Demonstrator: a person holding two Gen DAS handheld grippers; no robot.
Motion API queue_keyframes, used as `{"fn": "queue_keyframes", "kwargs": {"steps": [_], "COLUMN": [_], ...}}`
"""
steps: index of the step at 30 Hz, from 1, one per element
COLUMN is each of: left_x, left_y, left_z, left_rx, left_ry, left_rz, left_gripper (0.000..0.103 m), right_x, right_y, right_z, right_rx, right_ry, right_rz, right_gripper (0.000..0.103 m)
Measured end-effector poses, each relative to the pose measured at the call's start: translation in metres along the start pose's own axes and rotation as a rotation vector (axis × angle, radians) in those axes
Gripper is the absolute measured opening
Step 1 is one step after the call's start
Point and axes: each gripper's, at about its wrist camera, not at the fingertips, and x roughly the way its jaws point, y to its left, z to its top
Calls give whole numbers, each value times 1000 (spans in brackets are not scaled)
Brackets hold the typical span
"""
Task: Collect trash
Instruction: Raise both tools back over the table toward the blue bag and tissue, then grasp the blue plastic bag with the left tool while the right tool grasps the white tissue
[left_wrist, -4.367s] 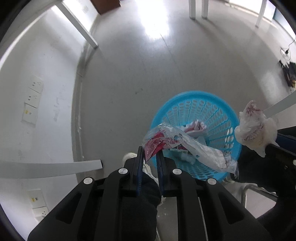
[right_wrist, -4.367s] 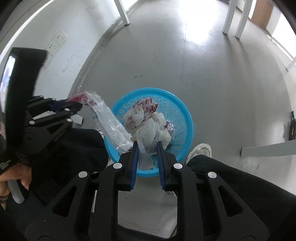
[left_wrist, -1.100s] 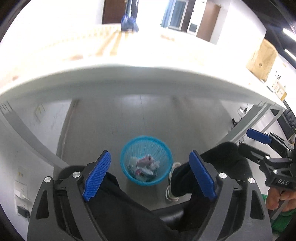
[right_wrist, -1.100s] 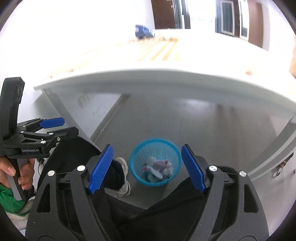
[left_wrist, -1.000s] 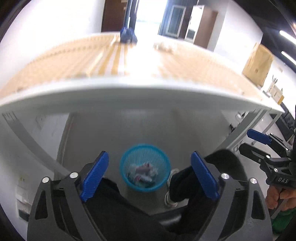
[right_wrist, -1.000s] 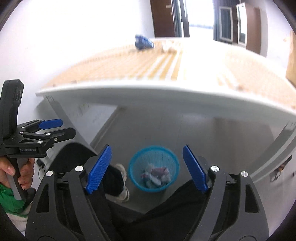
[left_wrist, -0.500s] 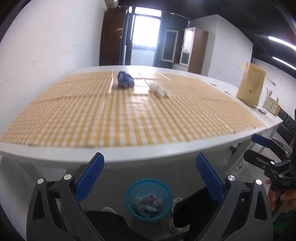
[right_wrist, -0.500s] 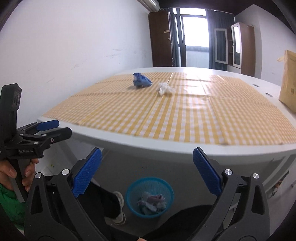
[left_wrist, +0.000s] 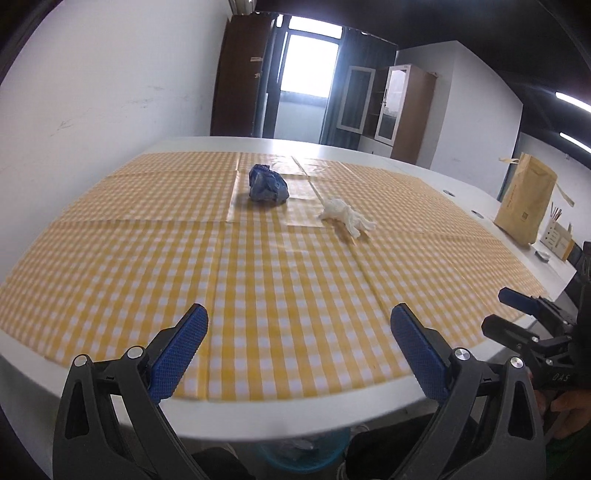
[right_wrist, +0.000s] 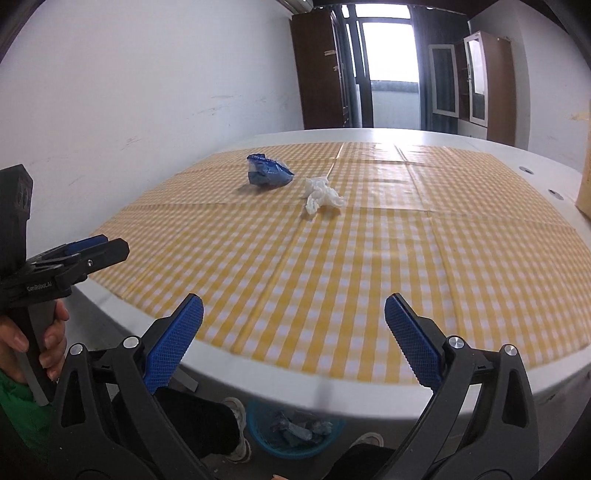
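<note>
A crumpled blue wrapper (left_wrist: 266, 183) and a crumpled white tissue (left_wrist: 345, 214) lie far out on the yellow checked tablecloth (left_wrist: 258, 280); they also show in the right wrist view, wrapper (right_wrist: 268, 173) and tissue (right_wrist: 320, 195). My left gripper (left_wrist: 297, 332) is open and empty above the table's near edge. My right gripper (right_wrist: 293, 321) is open and empty, also at the near edge. The blue trash basket (right_wrist: 293, 432) with trash in it stands on the floor under the table edge; in the left wrist view only a sliver of the basket (left_wrist: 295, 456) shows.
A brown paper bag (left_wrist: 526, 206) stands on the white table at the right. A white wall runs along the left. Cabinets and a bright window are at the back. The person's legs and shoes are beside the basket.
Both grippers let go of the trash into the basket, opened wide, and rose from below the table to above its near edge. The view now faces the tabletop.
</note>
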Motion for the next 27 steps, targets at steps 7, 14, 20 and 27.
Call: {"fn": "queue_keyframes", "kwargs": {"steps": [7,14,20,27], "left_x": [37,80,120,148], "left_y": [20,35,49,54], "left_z": [38,70,91,111], "left_rx": [-35,-16,-28,-37], "left_ry": [11,36,73,85], "left_rz": [3,17,20,26], "left_gripper": [97,97,97,97], "right_x": [44,88,128,157], "right_y": [-13,-28,-36,-40], "right_z": [40,72,97,115], "right_rx": [-1,-3,-11,-25], "right_ry": [13,39,71,95], "right_rz": [-3,24,65,80], "right_gripper": [94,94,93,92]}}
